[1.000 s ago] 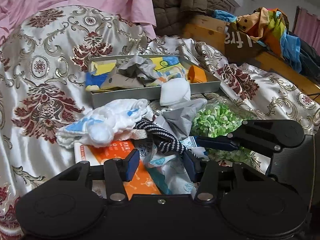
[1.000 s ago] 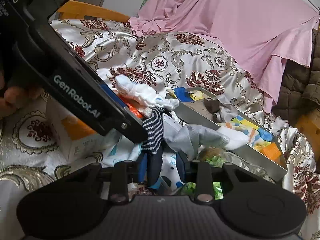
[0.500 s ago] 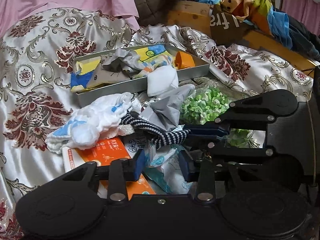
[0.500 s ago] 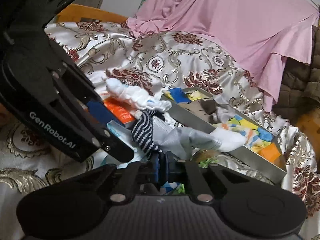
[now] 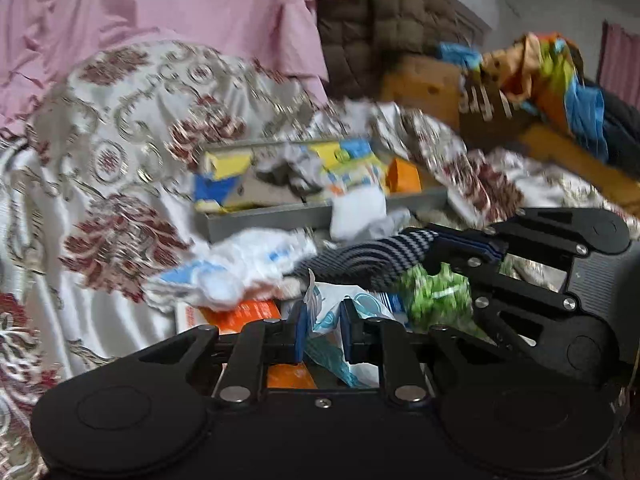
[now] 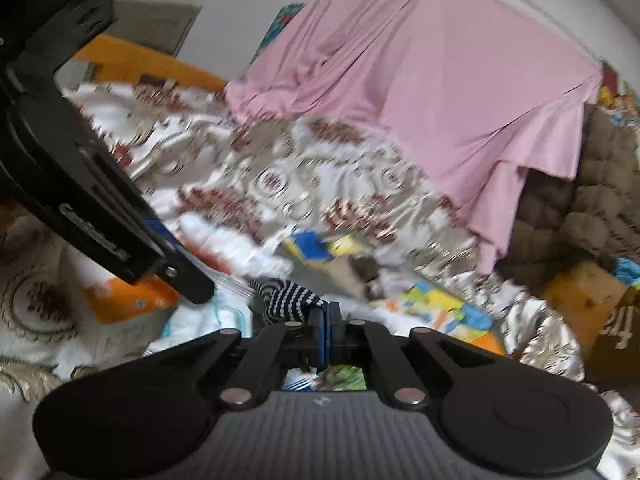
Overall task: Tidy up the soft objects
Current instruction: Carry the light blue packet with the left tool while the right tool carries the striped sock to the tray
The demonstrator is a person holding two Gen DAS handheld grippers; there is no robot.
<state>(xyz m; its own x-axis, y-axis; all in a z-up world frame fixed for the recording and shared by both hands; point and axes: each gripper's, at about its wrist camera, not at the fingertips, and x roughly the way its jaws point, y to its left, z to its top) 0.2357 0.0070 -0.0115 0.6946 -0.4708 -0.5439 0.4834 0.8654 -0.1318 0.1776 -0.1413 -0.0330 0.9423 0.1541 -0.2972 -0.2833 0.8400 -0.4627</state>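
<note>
My right gripper is shut on a navy-and-white striped sock, which stretches left from its pads. In the left wrist view the same sock hangs lifted from the right gripper above the pile. My left gripper has its jaws closing, and its blue pads press on a crumpled white-and-teal printed cloth. The left gripper reaches in from the upper left in the right wrist view. A grey tray of soft items lies behind the pile.
A fluffy white-and-blue cloth, a green-and-white bundle and an orange-and-white box lie on the patterned satin bedspread. A white sock hangs over the tray's front wall. Pink sheet, brown quilt and a wooden bench stand behind.
Both grippers have gone from open to shut: the right on the striped sock, the left on the printed cloth. Both have risen a little, pulling the sock up off the pile.
</note>
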